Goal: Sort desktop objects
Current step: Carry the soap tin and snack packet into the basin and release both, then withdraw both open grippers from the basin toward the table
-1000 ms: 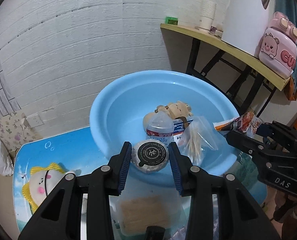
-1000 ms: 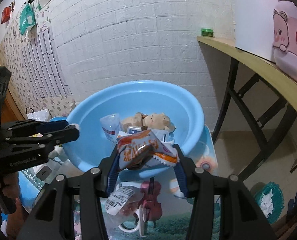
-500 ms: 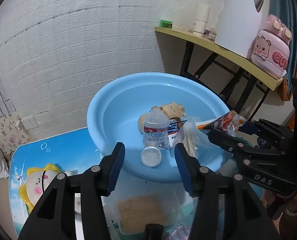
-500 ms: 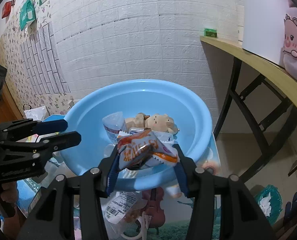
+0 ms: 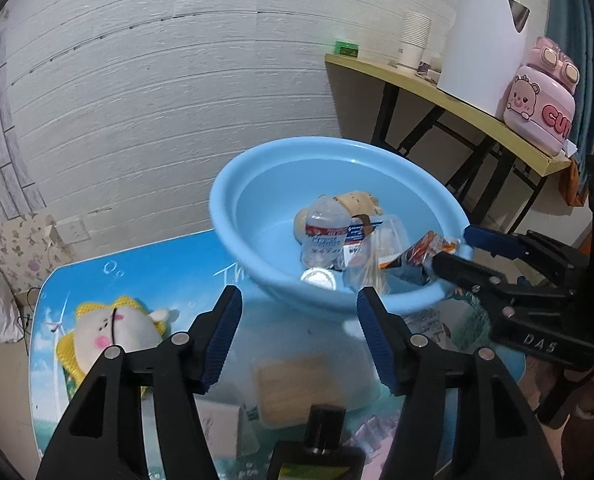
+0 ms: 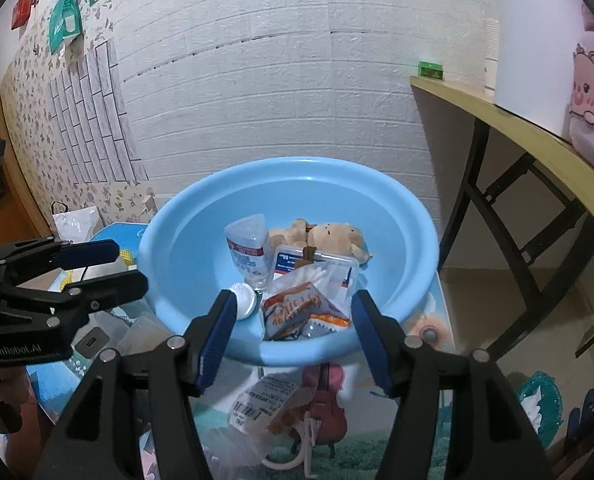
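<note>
A light blue basin (image 5: 233,240) (image 6: 165,272) holds a clear bottle (image 5: 323,236), a tan plush (image 6: 333,236), a bag of cotton swabs (image 5: 371,260) and a round white tin (image 5: 317,278) (image 6: 245,300). My left gripper (image 5: 299,312) (image 6: 125,266) hangs in front of the basin's near rim, jaws opening, nothing between them. My right gripper (image 6: 293,320) (image 5: 453,246) is over the basin's edge, jaws opening. An orange and white snack packet (image 6: 301,312) (image 5: 421,252) sits between the pads, which stand off it on both sides.
On the blue picture table (image 5: 97,280) lie a yellow and white plush (image 5: 109,336), a wooden block (image 5: 297,384) and a labelled packet (image 6: 265,400). A wooden shelf (image 5: 437,92) at the right carries a white kettle (image 5: 481,40) and a pink bear box (image 5: 537,96).
The left gripper let the round tin go into the basin, opened wide and drew back from the rim. The right jaws spread off the snack packet.
</note>
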A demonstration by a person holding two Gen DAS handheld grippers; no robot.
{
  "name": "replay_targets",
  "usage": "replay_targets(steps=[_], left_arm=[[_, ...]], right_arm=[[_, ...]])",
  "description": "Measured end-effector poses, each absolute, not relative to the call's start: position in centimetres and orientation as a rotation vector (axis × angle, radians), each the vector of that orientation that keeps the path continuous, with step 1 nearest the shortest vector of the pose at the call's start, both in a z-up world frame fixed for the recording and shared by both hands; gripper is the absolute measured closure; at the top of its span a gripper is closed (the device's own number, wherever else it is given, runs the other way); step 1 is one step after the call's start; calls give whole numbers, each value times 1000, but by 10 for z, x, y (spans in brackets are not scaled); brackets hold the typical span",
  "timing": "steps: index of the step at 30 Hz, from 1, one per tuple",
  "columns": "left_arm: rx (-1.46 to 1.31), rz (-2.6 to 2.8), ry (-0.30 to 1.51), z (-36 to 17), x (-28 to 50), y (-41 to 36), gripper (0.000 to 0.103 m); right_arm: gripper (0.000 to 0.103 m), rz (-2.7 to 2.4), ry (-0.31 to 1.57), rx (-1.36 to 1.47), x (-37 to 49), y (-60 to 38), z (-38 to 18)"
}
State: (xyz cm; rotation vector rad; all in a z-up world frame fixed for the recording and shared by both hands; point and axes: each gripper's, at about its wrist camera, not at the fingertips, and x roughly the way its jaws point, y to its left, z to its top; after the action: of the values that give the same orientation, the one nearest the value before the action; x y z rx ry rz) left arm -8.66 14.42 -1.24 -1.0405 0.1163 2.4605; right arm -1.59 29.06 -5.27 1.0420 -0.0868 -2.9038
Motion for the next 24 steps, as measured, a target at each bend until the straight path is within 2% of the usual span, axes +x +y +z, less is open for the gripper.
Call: replay_targets(steps=[7,13,24], left_arm=[[-1043,2481,88,-14,-70,125,30],[-1059,2493,75,-19,-57,111,26],[-1111,2511,57,-39,-34,83,25]], right_arm=[[41,-2923,-100,1059,0,296,-55],[41,-2920,-97,1105,10,295,-60],[41,-2881,-127,1204,31,296,-81]])
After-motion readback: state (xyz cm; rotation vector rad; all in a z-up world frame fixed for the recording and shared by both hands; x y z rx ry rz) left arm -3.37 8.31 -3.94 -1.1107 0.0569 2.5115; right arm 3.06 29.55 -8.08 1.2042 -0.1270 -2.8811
